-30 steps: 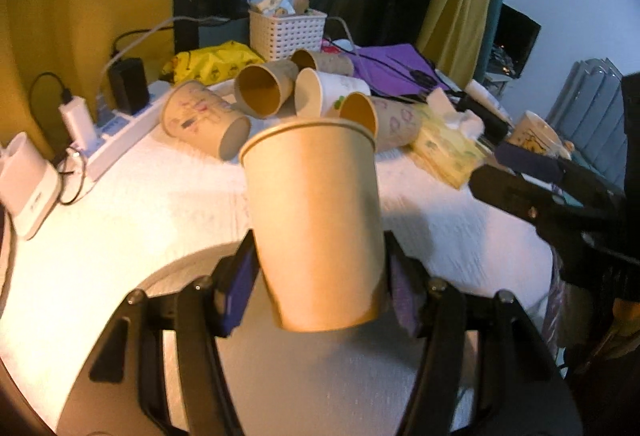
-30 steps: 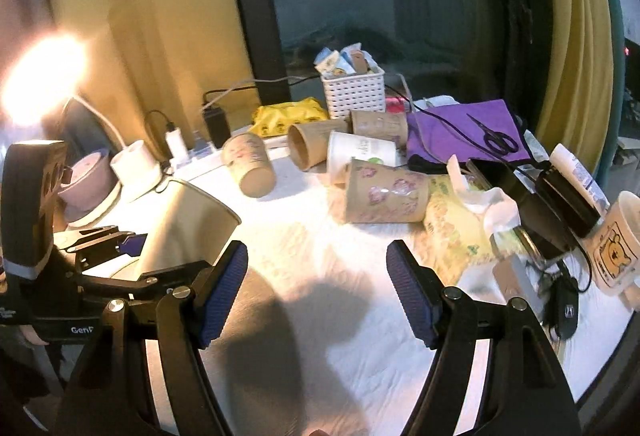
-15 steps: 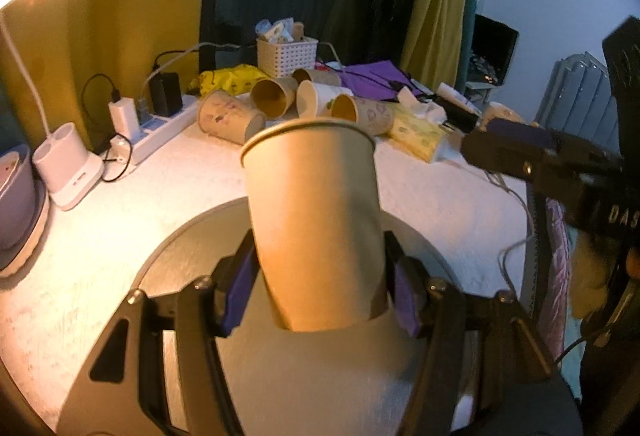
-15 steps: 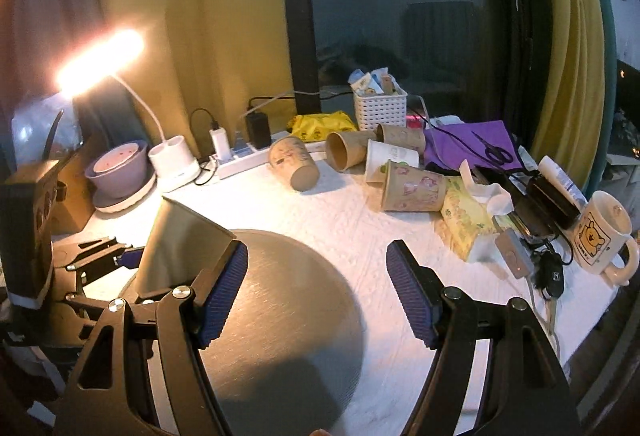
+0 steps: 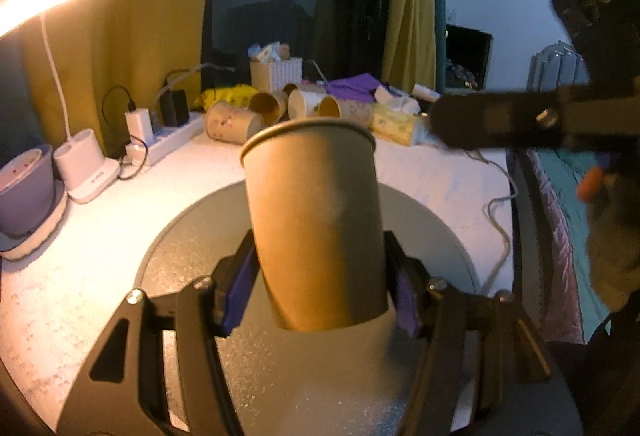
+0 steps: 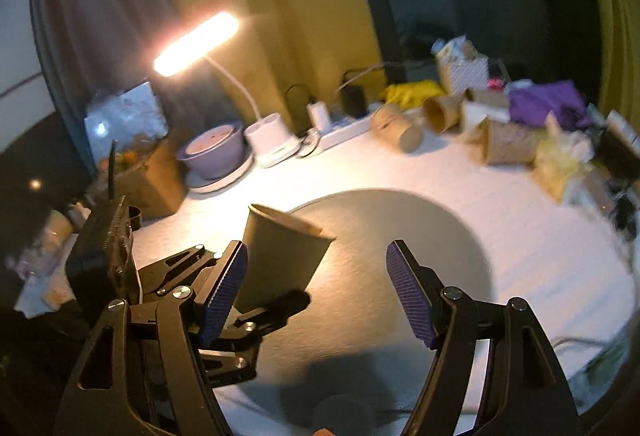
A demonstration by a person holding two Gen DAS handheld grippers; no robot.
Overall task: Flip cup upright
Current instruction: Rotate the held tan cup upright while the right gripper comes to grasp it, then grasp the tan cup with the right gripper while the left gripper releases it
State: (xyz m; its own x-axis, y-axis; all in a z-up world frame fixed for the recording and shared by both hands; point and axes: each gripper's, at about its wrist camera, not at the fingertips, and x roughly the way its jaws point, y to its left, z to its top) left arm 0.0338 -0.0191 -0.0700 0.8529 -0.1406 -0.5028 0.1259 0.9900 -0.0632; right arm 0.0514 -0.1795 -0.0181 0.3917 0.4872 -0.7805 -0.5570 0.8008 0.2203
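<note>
My left gripper (image 5: 320, 300) is shut on a plain brown paper cup (image 5: 316, 220), held near its base with the rim up and tilted slightly away, above a round grey mat (image 5: 432, 236). The cup (image 6: 280, 256) and left gripper also show in the right wrist view, at the mat's (image 6: 400, 228) left edge. My right gripper (image 6: 316, 292) is open and empty, just right of the cup; its arm crosses the upper right of the left wrist view.
Several paper cups (image 5: 240, 122) lie on their sides at the back of the white table, by a white basket (image 5: 276, 74), tissue pack (image 5: 396, 120) and purple cloth. A lit desk lamp (image 6: 196, 44), power strip (image 5: 168, 144) and purple bowl (image 6: 212, 152) stand at left.
Both grippers have drawn back from the cup pile, so the grey mat now lies beneath them. The cup stays gripped, rim up. The right gripper has swung left, toward the cup.
</note>
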